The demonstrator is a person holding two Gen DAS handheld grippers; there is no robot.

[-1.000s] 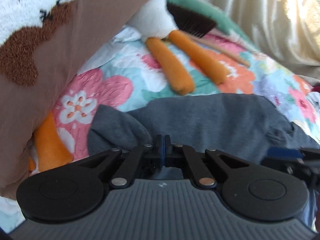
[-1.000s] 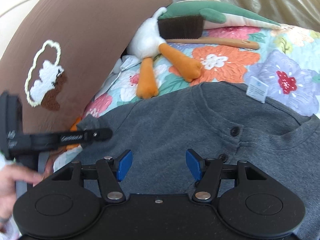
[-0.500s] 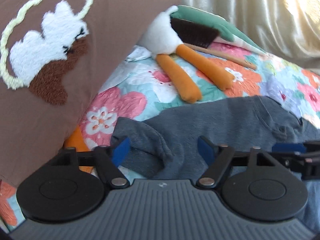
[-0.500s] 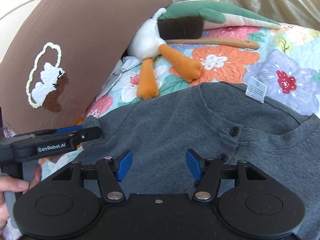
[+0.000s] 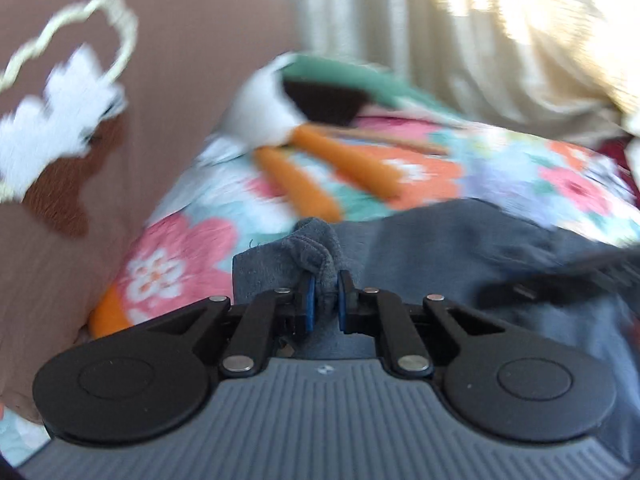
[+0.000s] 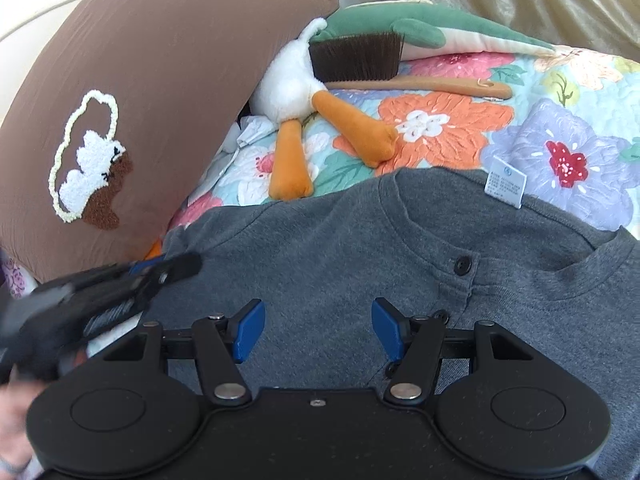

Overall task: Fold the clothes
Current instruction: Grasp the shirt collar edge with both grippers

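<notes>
Grey knit shirt (image 6: 360,256) with a buttoned placket is spread flat on the floral quilted bed cover (image 6: 448,128), its neckline toward twelve o'clock in the right wrist view. Its sleeve end (image 5: 316,248) is bunched between the blue pads of the left hand-held gripper (image 5: 324,300), whose jaws are closing on the cloth. The right hand-held gripper (image 6: 318,330) hangs spread over the shirt's chest, with nothing between its pads.

Only a small wad of the cuff is caught, so it could be pulled free if the sleeve is dragged quickly across the body. The shoulder could be rucked, since the right hand-held gripper pins nothing down. The orange legs of the white plush bird (image 6: 292,84) lie just beyond the shirt's edge at eleven o'clock and could be snagged.

Half a second earlier the left jaws were wide apart around the loose sleeve end; a second earlier they were pressed together. The right hand-held gripper has been kept unchanged.
</notes>
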